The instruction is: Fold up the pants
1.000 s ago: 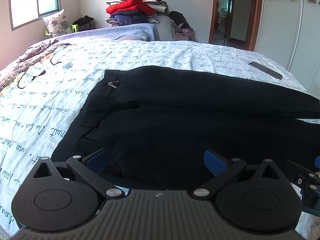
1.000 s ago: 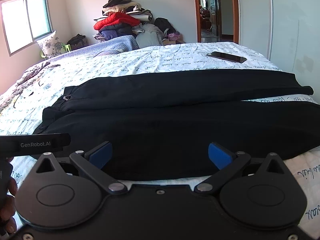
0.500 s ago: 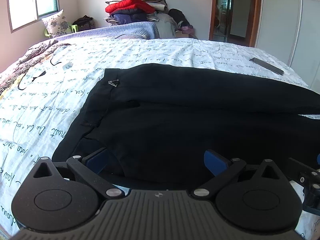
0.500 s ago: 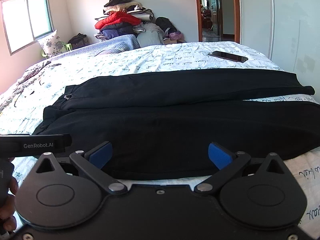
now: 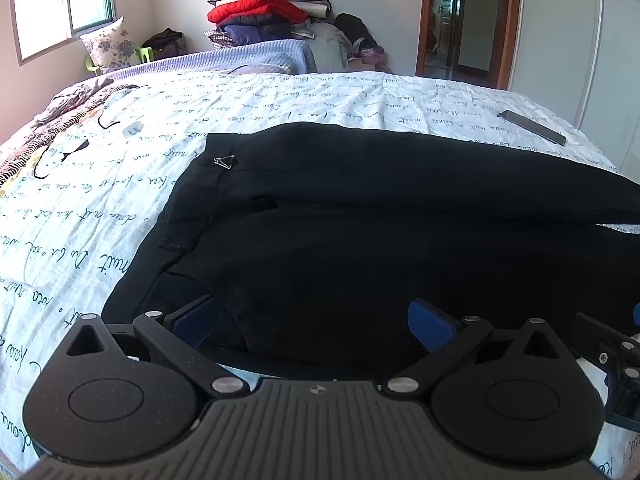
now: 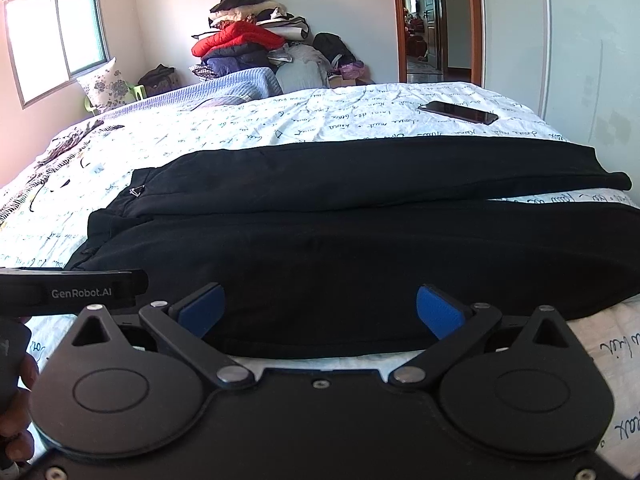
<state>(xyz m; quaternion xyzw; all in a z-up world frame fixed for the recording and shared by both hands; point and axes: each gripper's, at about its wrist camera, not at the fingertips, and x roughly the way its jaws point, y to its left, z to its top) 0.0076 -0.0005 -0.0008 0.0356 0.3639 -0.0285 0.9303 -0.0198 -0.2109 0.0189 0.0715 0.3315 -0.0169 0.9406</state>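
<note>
Black pants point(image 5: 380, 232) lie flat on script-print bedsheet point(image 5: 120, 200), waistband to left. Left gripper point(image 5: 314, 322) & right gripper point(image 6: 320, 308): fingers spread wide, grasping nothing, at near edge of pants. Phone point(image 6: 458, 112) beyond.

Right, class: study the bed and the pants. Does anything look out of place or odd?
A metal clip is fastened at the waist of the black pants, and a phone lies loose on the bedspread beyond them.

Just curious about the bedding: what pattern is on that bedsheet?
The bedsheet is white with dark handwritten-style script all over, clearest in the left wrist view.
</note>
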